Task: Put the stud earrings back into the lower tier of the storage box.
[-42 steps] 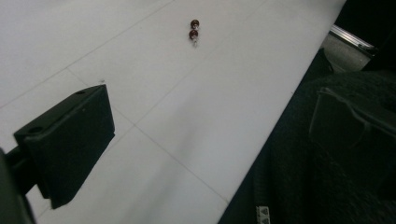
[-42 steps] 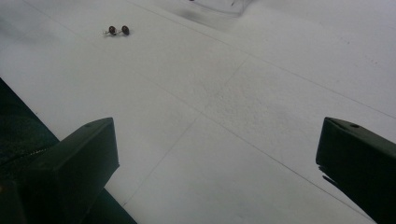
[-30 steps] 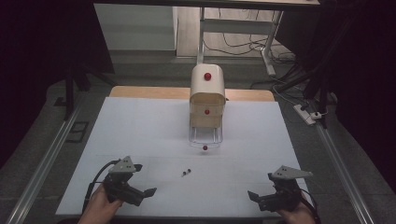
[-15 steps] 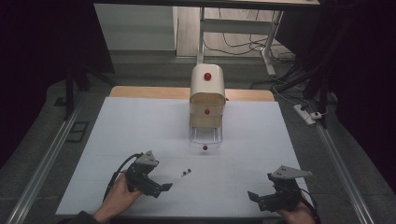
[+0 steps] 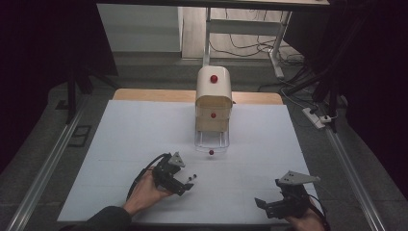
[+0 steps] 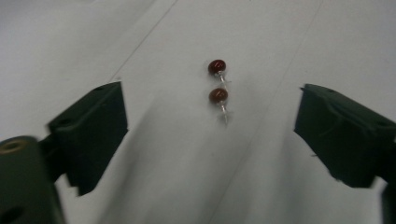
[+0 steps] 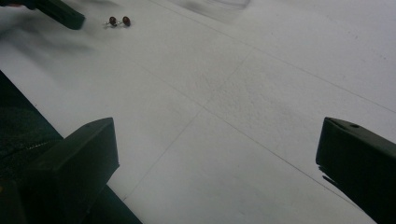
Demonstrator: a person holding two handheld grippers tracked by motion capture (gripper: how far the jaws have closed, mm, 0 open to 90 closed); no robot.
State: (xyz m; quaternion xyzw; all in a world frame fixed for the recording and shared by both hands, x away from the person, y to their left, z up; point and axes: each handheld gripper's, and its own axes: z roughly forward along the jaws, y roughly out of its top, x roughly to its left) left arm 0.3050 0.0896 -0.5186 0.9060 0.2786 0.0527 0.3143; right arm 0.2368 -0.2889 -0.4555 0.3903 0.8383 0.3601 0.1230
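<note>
we are holding the left gripper just beside two red earrings lying on the white table, its jaws spread wide around them. the right gripper is resting well apart, jaws gaping too. the cream drawer box is showing no readable writing.

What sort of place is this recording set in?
Probably a lab or data-collection workspace, not a home: a white table in a dark room, cables on the floor behind it, and a power strip beside metal frame rails.
</note>
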